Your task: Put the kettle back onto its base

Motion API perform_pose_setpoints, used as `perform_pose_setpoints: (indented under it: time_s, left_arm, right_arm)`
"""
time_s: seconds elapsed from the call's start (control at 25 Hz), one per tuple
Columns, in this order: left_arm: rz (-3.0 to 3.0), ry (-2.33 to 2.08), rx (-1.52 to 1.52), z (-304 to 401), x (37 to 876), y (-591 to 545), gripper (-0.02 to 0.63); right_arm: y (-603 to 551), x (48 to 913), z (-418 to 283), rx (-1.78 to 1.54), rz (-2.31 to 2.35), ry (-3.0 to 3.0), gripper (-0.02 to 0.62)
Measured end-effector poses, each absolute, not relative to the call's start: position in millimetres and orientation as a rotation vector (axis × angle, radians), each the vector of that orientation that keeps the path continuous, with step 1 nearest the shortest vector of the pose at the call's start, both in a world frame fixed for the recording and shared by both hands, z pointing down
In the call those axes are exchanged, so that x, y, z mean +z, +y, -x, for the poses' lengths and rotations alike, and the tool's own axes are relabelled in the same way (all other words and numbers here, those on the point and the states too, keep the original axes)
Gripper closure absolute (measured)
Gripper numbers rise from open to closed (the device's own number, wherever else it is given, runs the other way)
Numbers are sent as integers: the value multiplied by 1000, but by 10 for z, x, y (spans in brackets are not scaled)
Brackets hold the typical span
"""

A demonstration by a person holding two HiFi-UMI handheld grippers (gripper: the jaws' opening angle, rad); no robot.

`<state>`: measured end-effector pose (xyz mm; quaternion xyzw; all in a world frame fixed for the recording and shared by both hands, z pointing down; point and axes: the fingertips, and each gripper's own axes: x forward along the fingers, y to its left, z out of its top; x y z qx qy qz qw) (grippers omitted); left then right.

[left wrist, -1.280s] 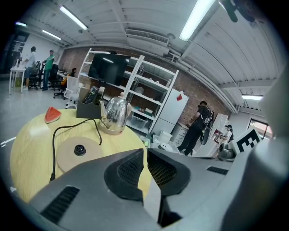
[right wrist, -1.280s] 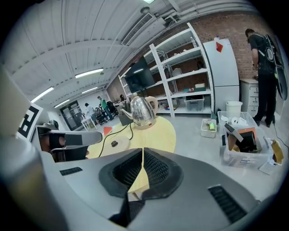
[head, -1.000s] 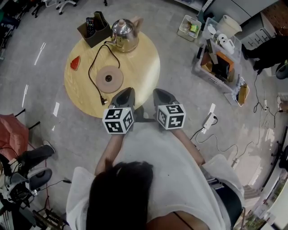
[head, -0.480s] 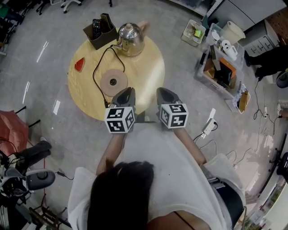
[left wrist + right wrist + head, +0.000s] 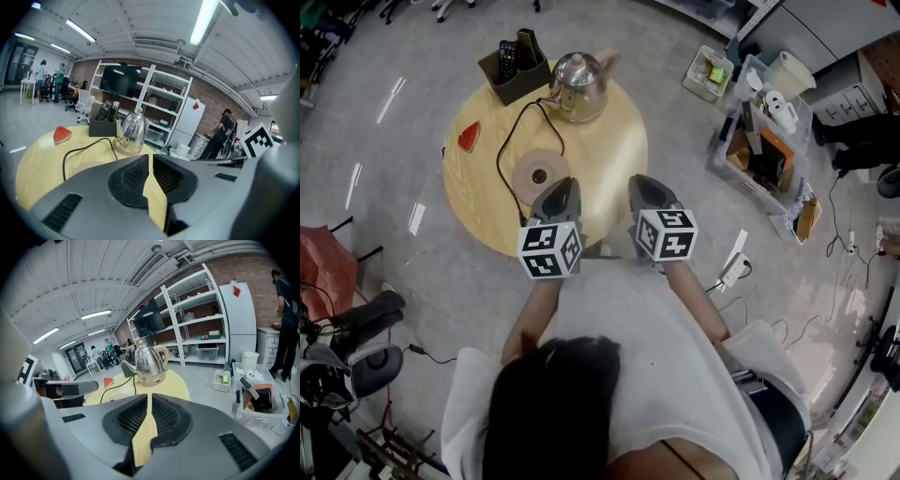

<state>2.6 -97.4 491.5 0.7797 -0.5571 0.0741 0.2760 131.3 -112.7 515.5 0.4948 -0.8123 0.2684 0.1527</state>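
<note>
- Kettle (image 5: 578,84): shiny metal, upright on round wooden bench (image 5: 614,155), on far side of base (image 5: 540,174), well apart from it, not seated on it.
- Base: flat round disc lying bare on bench, nothing on top.
- Black cord (image 5: 500,155): looped on bench just left of base, one end running up toward kettle.
- Left gripper (image 5: 562,185): just on near side of base, at bench edge; jaws together, only a thin slit, nothing between.
- Right gripper (image 5: 643,180): right of base, level with left gripper, apart from it; jaws likewise pressed together, empty.
- Both gripper views: kettle straight ahead past the closed jaws, untouched.
- Dark holder with remotes (image 5: 514,66): beyond base, just left of kettle.
- Red wedge-shaped piece (image 5: 469,137): left of base, near bench rim.
- Crates of clutter (image 5: 759,131): on floor, far right of base, off bench.
</note>
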Motion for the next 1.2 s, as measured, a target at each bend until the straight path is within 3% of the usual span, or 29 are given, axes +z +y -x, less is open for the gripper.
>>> perform_pose_setpoints:
  time_s: [0.56, 0.64, 0.68, 1.2]
  left_arm:
    - [-2043, -1508, 201, 108, 4975, -1187, 560]
    - [-2033, -1510, 201, 131, 4993, -1211, 560]
    - [-2027, -1512, 201, 144, 5004, -1225, 560]
    - [-1965, -1522, 206, 308, 5157, -1395, 560]
  right_arm:
    - [-1762, 4986, -1347, 666, -1464, -2339, 556]
    - [-1903, 4951, -1350, 676, -1460, -2353, 452]
    - [-1976, 4934, -1350, 683, -1459, -2360, 437]
    - [-2573, 4926, -1304, 629, -1479, -2372, 437]
